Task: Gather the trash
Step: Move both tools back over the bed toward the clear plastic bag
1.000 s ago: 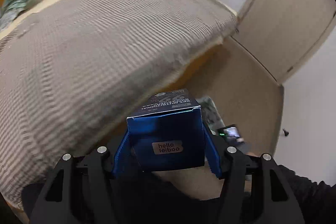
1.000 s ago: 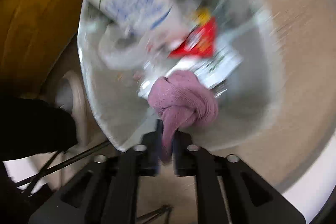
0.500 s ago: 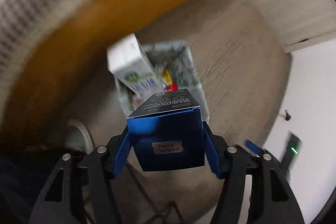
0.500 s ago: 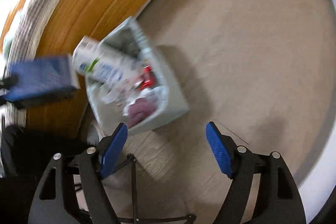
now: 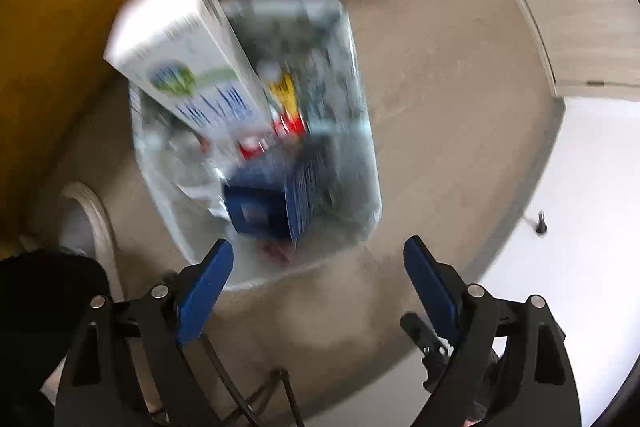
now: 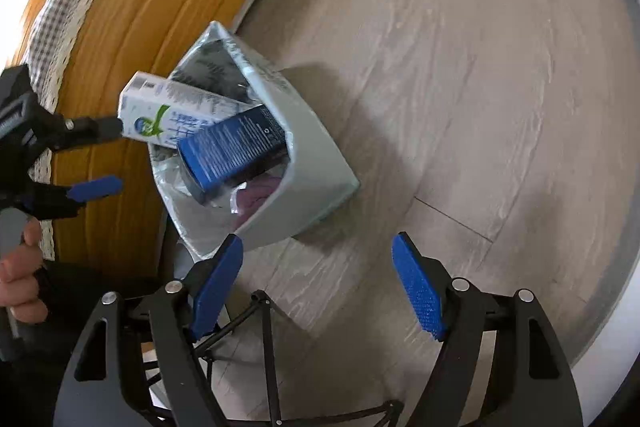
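A pale grey trash bin (image 6: 316, 163) with a plastic liner stands on the floor beside the bed; it also shows in the left wrist view (image 5: 362, 131). Inside lie a blue box (image 6: 232, 147), seen blurred in the left wrist view (image 5: 276, 203), a tall white carton (image 6: 172, 109) that also shows there (image 5: 188, 59), a pink cloth (image 6: 256, 197) and red wrappers (image 5: 288, 127). My left gripper (image 5: 318, 267) is open and empty above the bin's near rim; it also shows at the left of the right wrist view (image 6: 106, 157). My right gripper (image 6: 318, 267) is open and empty, nearer than the bin.
The orange wooden bed frame (image 6: 132, 39) with its checked cover (image 6: 52, 27) runs along the left. Pale wood-look floor (image 6: 460, 67) spreads to the right. A cupboard door (image 5: 580, 7) and white wall base (image 5: 592, 207) are at the right. A pale round object (image 5: 88, 223) lies left of the bin.
My left gripper opened and the blue box dropped into the bin. My right gripper earlier let the pink cloth go into the bin, opened and drew back.
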`<state>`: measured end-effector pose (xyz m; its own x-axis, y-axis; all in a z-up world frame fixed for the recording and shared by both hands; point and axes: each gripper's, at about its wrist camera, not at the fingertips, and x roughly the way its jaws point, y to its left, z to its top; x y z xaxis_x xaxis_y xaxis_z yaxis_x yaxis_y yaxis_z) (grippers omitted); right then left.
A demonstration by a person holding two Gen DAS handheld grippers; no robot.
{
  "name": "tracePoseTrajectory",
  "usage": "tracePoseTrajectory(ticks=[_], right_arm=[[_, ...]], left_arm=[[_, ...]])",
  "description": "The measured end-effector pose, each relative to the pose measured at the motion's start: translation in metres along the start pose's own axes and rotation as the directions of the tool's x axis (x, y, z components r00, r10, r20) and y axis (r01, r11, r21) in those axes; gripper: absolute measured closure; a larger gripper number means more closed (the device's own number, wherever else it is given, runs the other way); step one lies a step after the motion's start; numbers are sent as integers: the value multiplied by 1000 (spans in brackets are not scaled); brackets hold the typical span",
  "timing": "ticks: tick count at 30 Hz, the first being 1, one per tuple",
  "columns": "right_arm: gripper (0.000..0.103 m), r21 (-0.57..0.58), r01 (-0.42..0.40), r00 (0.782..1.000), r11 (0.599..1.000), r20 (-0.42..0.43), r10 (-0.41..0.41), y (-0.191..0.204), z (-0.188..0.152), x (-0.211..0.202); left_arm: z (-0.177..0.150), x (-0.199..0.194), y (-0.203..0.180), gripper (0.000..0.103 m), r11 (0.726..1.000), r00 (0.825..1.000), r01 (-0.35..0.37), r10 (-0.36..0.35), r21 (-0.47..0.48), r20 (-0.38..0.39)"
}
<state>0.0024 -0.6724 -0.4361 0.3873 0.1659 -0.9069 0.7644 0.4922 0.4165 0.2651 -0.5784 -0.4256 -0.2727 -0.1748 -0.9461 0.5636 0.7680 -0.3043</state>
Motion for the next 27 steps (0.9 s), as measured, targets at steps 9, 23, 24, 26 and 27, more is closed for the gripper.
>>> tracePoseTrajectory(ticks=[9,23,24,26,27], right_arm=[[29,-60,45,998,997,44,-42,30,4,-25],[29,-280,169,961,945,260,-95,169,24,-123],[29,-295,174,956,939,280,-89,181,25,-130],[29,-334,181,940,925,334,-63,216,22,-146],[29,-362,178,931,915,363,-38,237,19,-153]], left_arm=[[-17,-87,-10,19,968,979,-128,88,217,185],[-85,-270,80,19,986,856,-47,-43,159,516],[-93,-282,87,17,987,833,-45,-50,157,552],[-113,-305,108,17,988,762,-91,-10,122,647],[-123,-314,119,17,989,723,-120,26,89,690]])
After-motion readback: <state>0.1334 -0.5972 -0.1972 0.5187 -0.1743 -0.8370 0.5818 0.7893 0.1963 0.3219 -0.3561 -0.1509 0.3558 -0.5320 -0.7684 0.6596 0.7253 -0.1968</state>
